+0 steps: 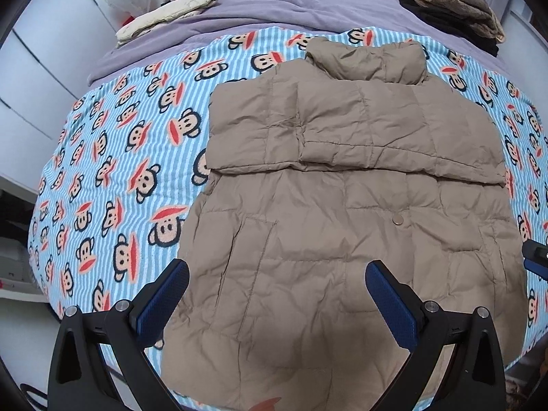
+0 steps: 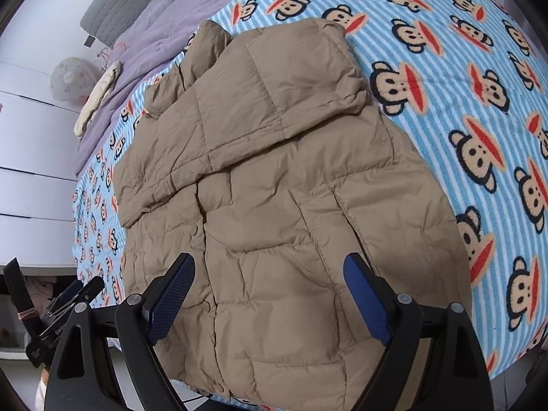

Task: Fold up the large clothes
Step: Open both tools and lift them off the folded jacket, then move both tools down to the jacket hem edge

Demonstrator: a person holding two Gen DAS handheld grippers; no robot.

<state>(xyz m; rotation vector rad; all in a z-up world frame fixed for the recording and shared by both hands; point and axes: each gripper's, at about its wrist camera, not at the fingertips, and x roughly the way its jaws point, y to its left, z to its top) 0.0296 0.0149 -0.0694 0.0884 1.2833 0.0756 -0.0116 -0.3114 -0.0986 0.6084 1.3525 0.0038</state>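
Observation:
A tan puffer jacket lies flat on the monkey-print blanket, collar at the far end and both sleeves folded across the chest. My left gripper hovers open over the jacket's lower left part, and its blue pads touch nothing. In the right wrist view the same jacket fills the middle. My right gripper stands wide open above the hem's right half with only fabric below it. Each gripper also shows at the edge of the other's view, the right gripper and the left gripper.
A purple quilt covers the far end of the bed. On it lie a folded cream garment and a pile of folded clothes. White cupboard doors stand to the left. The bed's near edge runs just below the hem.

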